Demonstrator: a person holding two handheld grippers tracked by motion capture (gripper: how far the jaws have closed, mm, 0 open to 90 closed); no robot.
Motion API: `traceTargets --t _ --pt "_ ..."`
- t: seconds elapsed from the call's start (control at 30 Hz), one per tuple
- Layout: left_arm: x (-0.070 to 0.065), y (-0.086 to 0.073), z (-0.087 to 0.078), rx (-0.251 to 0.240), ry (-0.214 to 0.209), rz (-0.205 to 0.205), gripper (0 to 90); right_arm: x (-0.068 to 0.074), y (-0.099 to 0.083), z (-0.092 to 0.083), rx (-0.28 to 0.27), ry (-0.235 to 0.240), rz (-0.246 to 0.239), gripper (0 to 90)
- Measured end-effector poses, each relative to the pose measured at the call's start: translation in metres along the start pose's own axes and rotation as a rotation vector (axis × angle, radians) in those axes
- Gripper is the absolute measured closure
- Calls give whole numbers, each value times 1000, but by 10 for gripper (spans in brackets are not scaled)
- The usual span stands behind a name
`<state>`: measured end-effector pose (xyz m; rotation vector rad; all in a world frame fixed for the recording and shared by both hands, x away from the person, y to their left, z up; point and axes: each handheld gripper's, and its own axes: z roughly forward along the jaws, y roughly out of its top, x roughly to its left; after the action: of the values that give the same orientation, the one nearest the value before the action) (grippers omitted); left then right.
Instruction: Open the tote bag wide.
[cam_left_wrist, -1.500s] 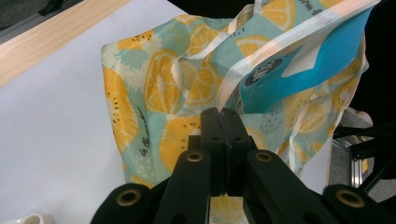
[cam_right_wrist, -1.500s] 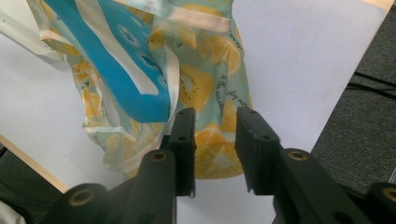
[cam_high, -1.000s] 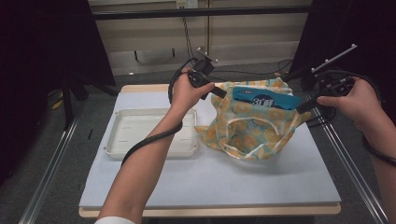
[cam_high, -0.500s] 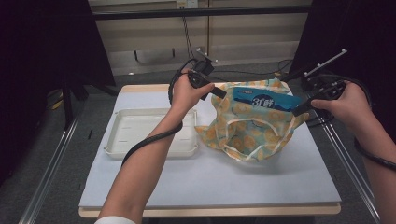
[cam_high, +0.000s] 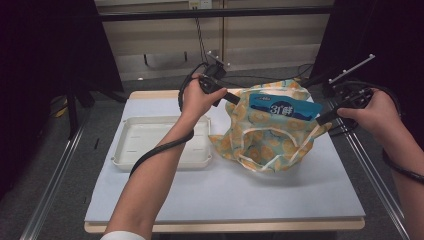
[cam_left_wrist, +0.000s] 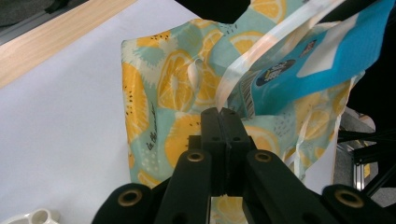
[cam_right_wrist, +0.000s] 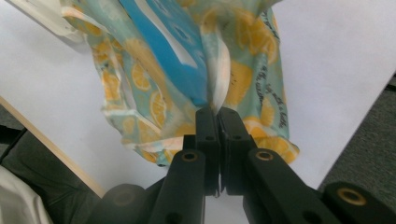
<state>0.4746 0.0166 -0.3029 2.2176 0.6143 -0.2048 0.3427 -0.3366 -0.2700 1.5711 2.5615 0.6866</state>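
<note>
A cloth bag (cam_high: 270, 145) printed with lemons hangs open above the table, stretched between both grippers. A blue packet (cam_high: 285, 106) sticks out of its mouth. My left gripper (cam_high: 235, 99) is shut on the bag's left rim. In the left gripper view its jaws (cam_left_wrist: 222, 111) pinch the fabric (cam_left_wrist: 159, 88) beside the blue packet (cam_left_wrist: 322, 60). My right gripper (cam_high: 320, 119) has just been closing and now pinches the bag's right rim. In the right gripper view the pale hem runs down between the tips (cam_right_wrist: 216, 111), with the bag (cam_right_wrist: 252, 70) and packet (cam_right_wrist: 168, 51) beyond.
A white tray (cam_high: 150, 145) with nothing in it lies on the table's left half, just beside the bag. The table is covered by a white sheet (cam_high: 225, 195). Metal rails run along both sides and black frame parts stand at the far right.
The right gripper's jaws have come together on the bag's right rim. Both hands have stayed where they were, and the left grip is unchanged.
</note>
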Motion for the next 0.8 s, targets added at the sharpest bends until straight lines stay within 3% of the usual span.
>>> traceTargets --t 0.17,0.4,0.63,0.8 --pt "3 1 1 -6 9 -6 900 -9 -5 -2 -23 -2 20 886" --pt "15 -3 5 -19 20 -59 900 -18 -11 4 -23 -17 38 886" --pt "24 -6 10 4 24 -69 900 -28 -16 11 -45 -30 70 884" --pt "29 -11 13 19 17 -70 900 -31 -19 19 -14 -34 85 871"
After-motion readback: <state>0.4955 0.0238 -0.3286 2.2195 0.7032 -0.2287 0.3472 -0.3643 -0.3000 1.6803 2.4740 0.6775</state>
